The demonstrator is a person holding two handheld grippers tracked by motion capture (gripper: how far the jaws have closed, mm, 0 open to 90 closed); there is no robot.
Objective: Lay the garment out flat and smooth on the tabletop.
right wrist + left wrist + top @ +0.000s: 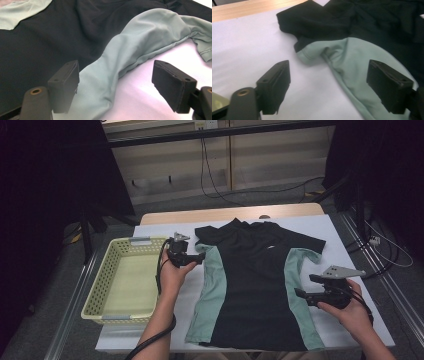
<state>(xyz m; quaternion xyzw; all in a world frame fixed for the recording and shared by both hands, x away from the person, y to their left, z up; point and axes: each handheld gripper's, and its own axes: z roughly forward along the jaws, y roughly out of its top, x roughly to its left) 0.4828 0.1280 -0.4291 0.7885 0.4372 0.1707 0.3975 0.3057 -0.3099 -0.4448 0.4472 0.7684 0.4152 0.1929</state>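
- Lying flat in the middle of the white table cover [345, 235]: a black shirt [255, 285] with pale green side panels, collar toward the far edge.
- Bottom hem cut off a little by the lower edge of the high view.
- On the chest, a small white mark [270, 247], too tiny to read.
- Left gripper [201, 258] hanging by the shirt's left sleeve, jaws spread wide, nothing pinched; in its own view the green sleeve edge [312, 53] sits between the black pads [275, 87] without touching them.
- Right gripper [303, 286] near the green side panel, low on the right, jaws spread too, holding nothing; green cloth [130, 47] bunched in soft folds just ahead of its pads [65, 85].
- Beside the shirt on the left, a pale yellow plastic basket [100, 290] with holes in its walls.
- Far strip of bare wooden tabletop [225, 214] past the white cover.
- Behind, a dim room: grey floor, loose cables [210, 175], very dark corners hard to make out.
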